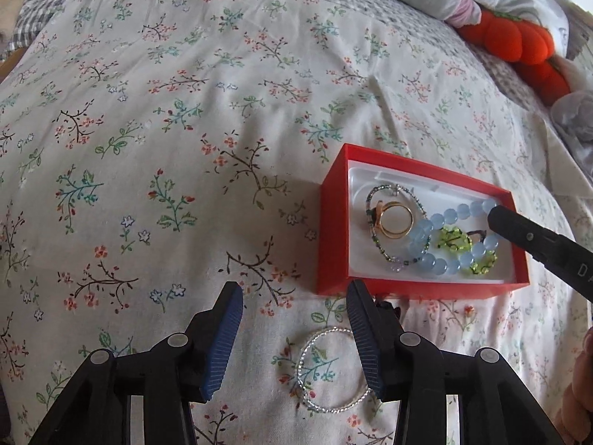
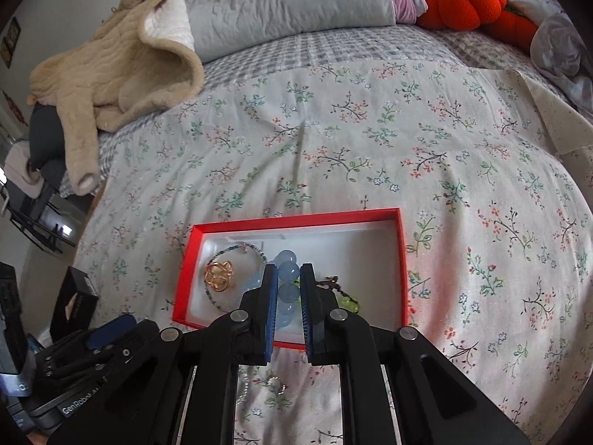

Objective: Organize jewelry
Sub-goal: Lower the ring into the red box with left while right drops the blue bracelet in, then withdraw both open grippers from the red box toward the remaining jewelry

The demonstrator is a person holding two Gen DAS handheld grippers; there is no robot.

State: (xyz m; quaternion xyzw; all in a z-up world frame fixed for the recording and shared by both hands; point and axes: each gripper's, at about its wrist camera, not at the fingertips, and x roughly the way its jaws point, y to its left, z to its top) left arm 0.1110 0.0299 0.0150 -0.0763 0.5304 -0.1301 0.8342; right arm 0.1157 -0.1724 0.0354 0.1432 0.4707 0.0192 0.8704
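Where red box (image 1: 418, 291) sits, beige jacket (image 2: 111, 70), orange plush (image 2: 470, 3) well apart

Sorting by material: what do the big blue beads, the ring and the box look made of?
Blue beads: glass or stone, probably; translucent and glossy. Ring: gold-coloured metal, shiny; plating can't be told. Red box: likely matte cardboard with crisp folded edges, around a white liner.

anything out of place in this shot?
One piece: a silver twisted bangle lies on the floral bedspread, outside the red box that holds the other jewelry. It sits between the open left tongs, untouched. The right tongs are closed on the blue bead bracelet inside the box.
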